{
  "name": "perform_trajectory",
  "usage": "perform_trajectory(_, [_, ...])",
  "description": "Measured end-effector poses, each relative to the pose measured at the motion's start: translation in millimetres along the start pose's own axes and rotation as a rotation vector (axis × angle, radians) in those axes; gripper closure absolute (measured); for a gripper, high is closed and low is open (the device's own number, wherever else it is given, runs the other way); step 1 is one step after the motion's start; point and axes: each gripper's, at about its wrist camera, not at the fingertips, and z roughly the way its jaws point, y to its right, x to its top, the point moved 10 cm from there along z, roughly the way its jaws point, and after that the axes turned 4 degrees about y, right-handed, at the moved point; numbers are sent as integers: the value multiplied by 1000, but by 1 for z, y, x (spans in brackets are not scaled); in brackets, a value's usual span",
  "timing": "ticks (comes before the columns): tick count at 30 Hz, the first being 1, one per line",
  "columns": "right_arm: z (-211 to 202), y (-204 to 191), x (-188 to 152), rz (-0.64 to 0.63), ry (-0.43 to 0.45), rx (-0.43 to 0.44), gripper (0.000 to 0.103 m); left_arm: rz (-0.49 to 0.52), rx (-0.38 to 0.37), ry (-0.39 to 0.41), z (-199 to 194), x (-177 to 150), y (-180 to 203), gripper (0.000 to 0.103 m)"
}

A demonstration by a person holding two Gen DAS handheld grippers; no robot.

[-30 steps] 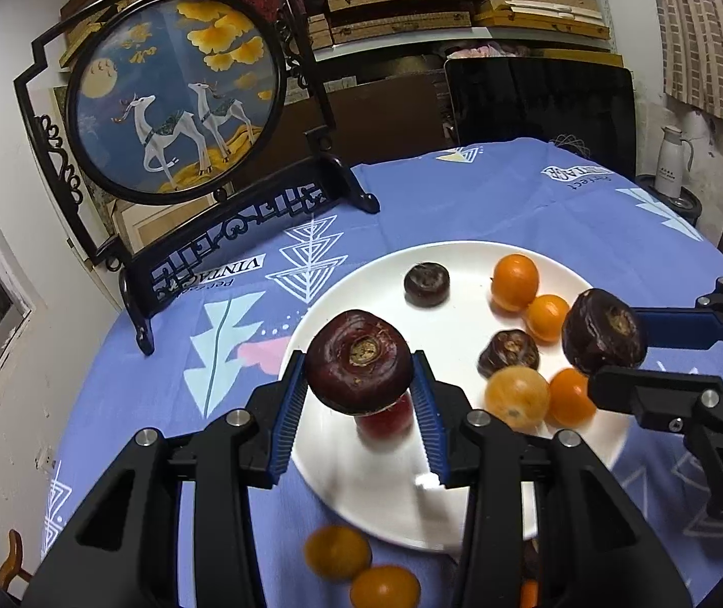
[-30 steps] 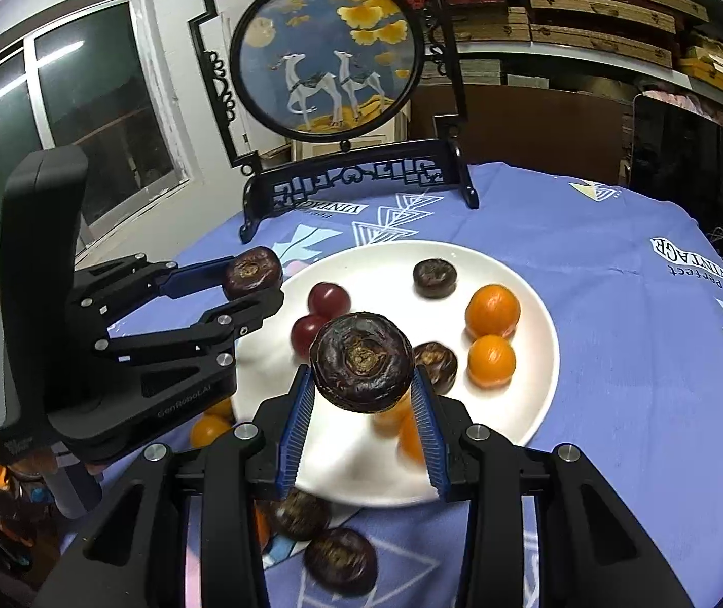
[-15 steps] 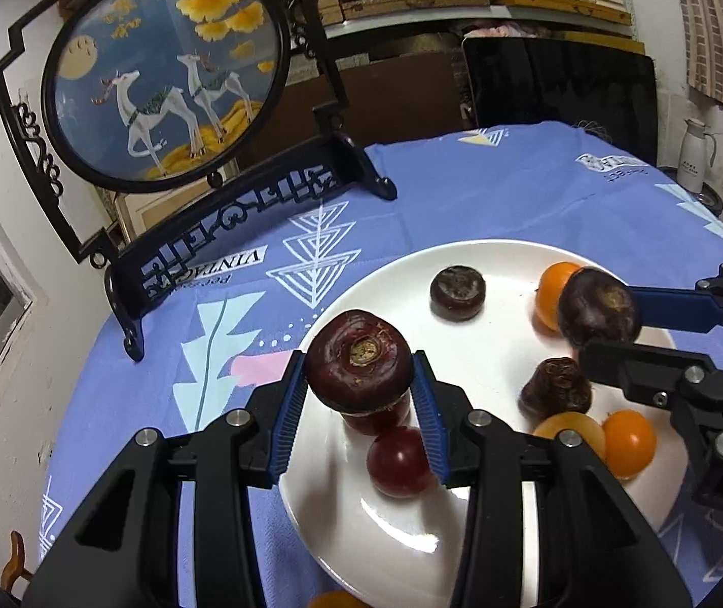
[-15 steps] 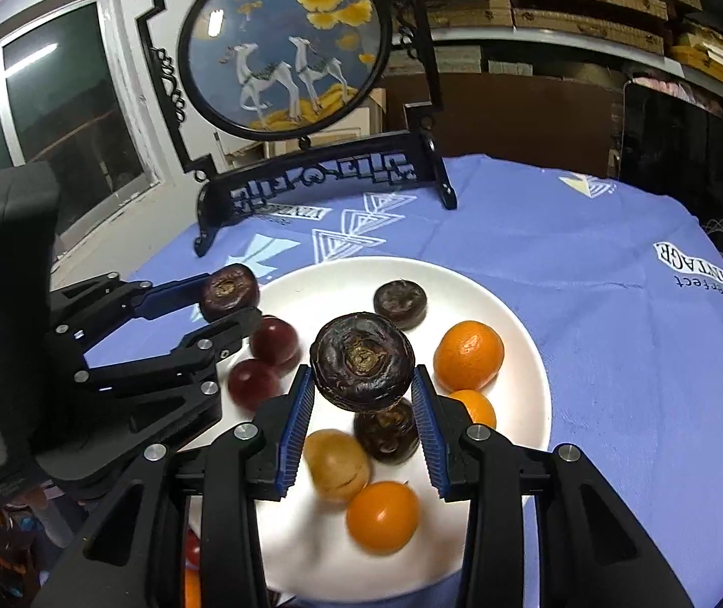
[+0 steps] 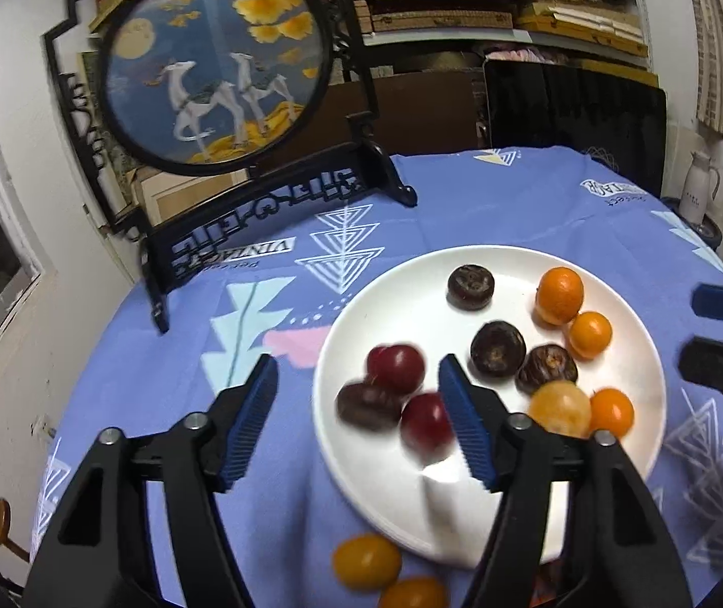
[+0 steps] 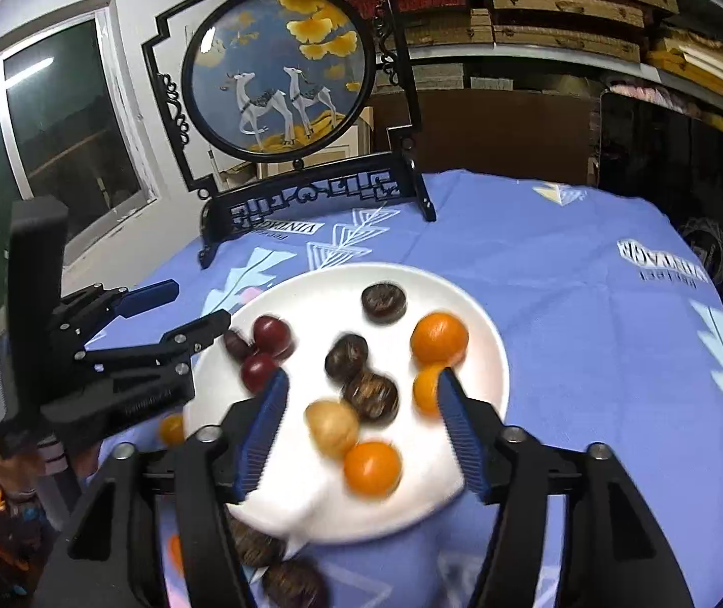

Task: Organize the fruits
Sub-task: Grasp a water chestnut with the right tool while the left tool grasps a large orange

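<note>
- The left gripper (image 5: 356,420) stands wide open with nothing between its blue pads, over the near-left rim of the plate (image 5: 397,511).
- The right gripper (image 6: 361,435) is also spread wide and holds nothing; it hangs over the near part of the plate.
- On the plate lie the sorted fruits: two red plums (image 5: 396,368) with a dark brown fruit (image 5: 367,406) just beside them on the left side, three more dark brown ones, one at the far side (image 5: 470,286) and two near the middle, and oranges (image 5: 559,295) plus a pale yellow fruit (image 5: 560,408) along the right.
- By my reading, the task is well along but not finished: two oranges (image 5: 366,560) lie on the blue cloth (image 5: 513,213) at the near edge of the worktop, and the right view shows blurred dark fruits (image 6: 293,582) off the plate there too.
- Writing: the cloth carries "VINTAGE", seen upside down, with smaller script I cannot read; the carved stand (image 5: 270,207) of the round deer screen shows ornamental characters I cannot make out.
</note>
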Motion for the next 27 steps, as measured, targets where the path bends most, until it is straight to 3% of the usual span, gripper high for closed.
perform_trajectory(3, [-24,-9,-22,-63,-6,-5,35,-1,-5,6,-24,-13,-8,34])
perform_trajectory(6, [-34,-19,-59,-159,-73,-8,35,9,-20,9,-44,-30,-12,32])
perform_trajectory(9, [-26,-25,-99,-248,-164,-33,35,1,-70,-18,-60,-50,-8,30])
perform_trajectory(12, [-8,-31,-122,-243,-233,-11,36,12,-126,-48,-72,-70,5,29])
perform_trajectory(16, [19,-39,-131,-216,-269,21,41,44,-186,-78,-82,-90,30,27])
perform_trajectory(17, [23,-40,-130,-222,-265,11,54,51,-194,-79,-84,-93,34,27])
perform_trajectory(18, [24,-41,-129,-230,-259,9,61,61,-205,-84,-86,-98,42,27])
perform_trajectory(27, [-23,-21,-124,-159,-185,-12,61,85,-253,-136,-77,-117,71,27])
